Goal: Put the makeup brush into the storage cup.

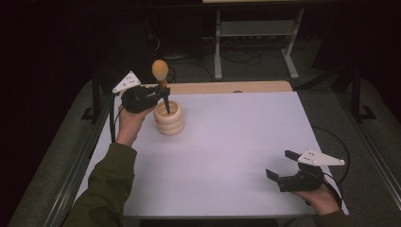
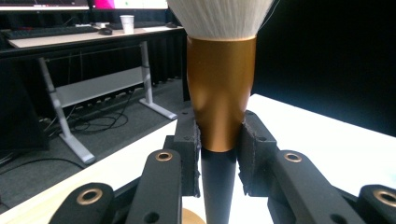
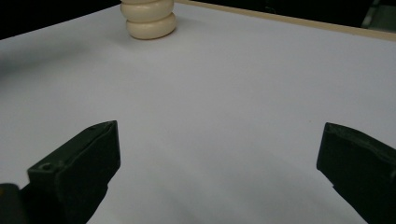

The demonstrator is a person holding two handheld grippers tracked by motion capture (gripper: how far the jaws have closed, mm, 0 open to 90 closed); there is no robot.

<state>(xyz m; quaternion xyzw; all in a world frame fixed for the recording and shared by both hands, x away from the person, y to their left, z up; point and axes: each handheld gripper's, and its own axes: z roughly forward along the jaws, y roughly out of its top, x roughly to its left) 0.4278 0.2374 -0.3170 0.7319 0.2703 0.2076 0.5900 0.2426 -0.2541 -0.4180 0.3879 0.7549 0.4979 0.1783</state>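
A make-up brush [image 1: 161,80] with a pale bristle head, copper ferrule [image 2: 219,98] and black handle stands upright over a cream ribbed holder [image 1: 169,117] at the table's back left. My left gripper [image 1: 163,95] is shut on the brush just below the ferrule, its pads [image 2: 189,154] pressing either side of the handle. The handle's lower end reaches into the holder's mouth. My right gripper [image 1: 280,164] rests near the front right corner, jaws wide open on nothing. In the right gripper view the holder [image 3: 148,17] sits far off across the table.
The white table top [image 1: 236,137] has a wooden strip along its back edge [image 1: 227,87]. Behind it stand a desk frame [image 1: 255,42] and floor cables. A desk with a cup [image 2: 126,23] shows in the left gripper view.
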